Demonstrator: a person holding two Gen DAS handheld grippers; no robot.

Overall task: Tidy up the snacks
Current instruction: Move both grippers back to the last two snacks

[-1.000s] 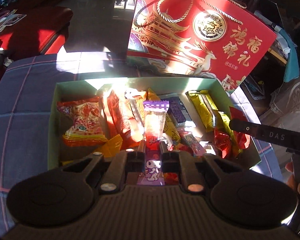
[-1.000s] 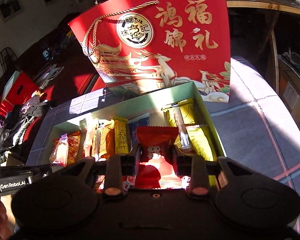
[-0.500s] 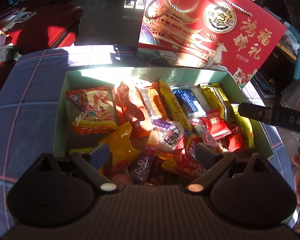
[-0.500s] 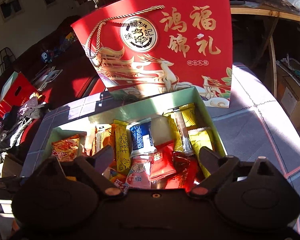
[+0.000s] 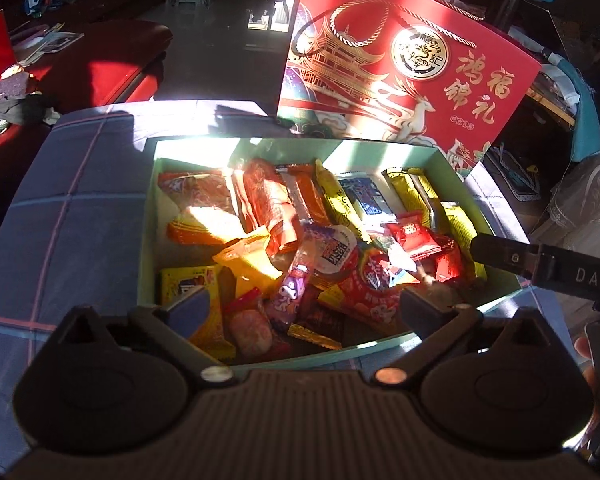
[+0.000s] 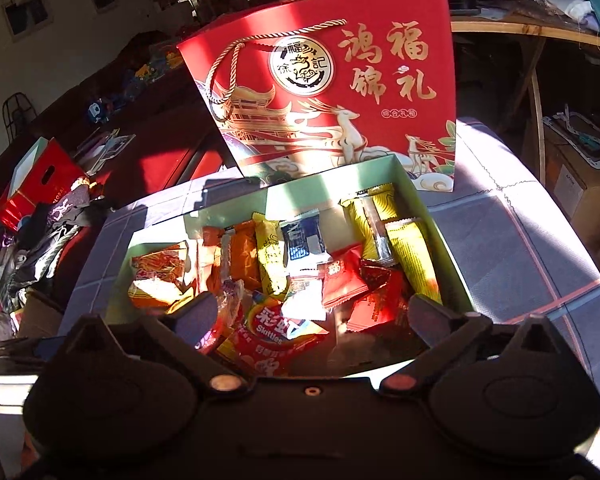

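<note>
Snacks (image 5: 324, 248) fill the open green box (image 5: 148, 216).

Pale-green box (image 5: 148, 216); red, gold-patterned bag (image 5: 420, 80); seemingly blue-checked cloth (image 5: 72, 208).

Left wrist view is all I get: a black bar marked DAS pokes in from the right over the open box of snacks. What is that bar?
Observer: One finger of the right gripper. Its own camera shows both fingers; the jaws have just been opening and stand wide, with nothing between them.
Operator: And the red pack with the round design, low in the box?
Observer: The right wrist view shows its label clearly: it is a Skittles packet.
</note>
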